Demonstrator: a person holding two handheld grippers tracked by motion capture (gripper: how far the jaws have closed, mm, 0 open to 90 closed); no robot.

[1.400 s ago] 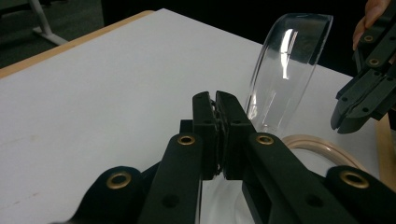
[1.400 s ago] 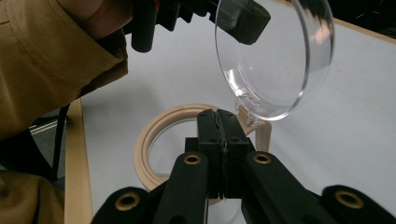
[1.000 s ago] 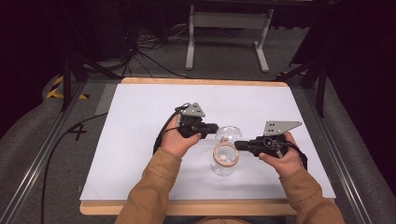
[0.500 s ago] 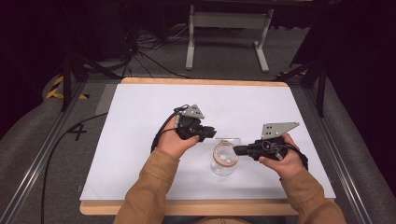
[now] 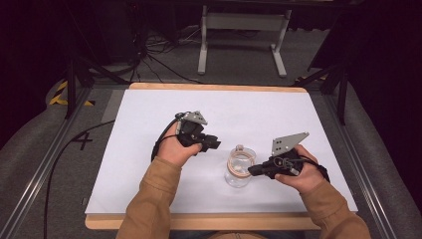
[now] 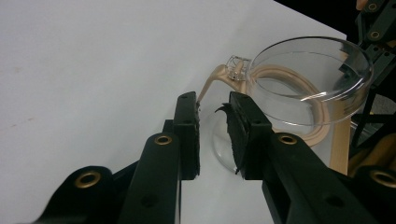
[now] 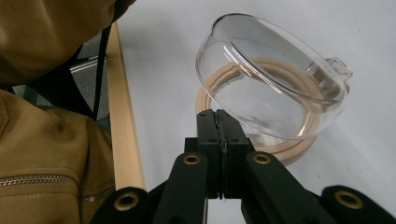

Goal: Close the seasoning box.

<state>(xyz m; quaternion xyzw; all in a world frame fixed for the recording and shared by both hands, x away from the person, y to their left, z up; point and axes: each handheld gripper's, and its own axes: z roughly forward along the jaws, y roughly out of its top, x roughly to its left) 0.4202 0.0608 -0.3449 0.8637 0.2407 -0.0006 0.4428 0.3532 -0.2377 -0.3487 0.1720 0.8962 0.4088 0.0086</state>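
A small clear glass jar [image 5: 238, 172] stands on the white table near the front, between the two hands. Its hinged glass lid [image 6: 308, 79] [image 7: 266, 79] is tipped up above a tan seal ring [image 7: 299, 140] [image 6: 322, 112]. At the back of the lid sits a wire hinge clasp [image 6: 236, 63] [image 7: 334, 67]. My right gripper [image 5: 251, 171] [image 7: 218, 114] is shut, its tips at the lid's lower rim, apparently pinching it. Just left of the jar, my left gripper [image 5: 215, 144] [image 6: 212, 100] points at it with a small gap between the jaws and nothing in them.
The white table top [image 5: 149, 124] has a wooden front edge [image 7: 123, 140] close to the right hand's sleeve. A grey metal stand [image 5: 239, 30] and cables lie on the floor beyond the table's far edge.
My right gripper has drawn nearer to the person and slightly left, staying at the jar's rim, and the lid is tilted up. The left gripper has barely shifted.
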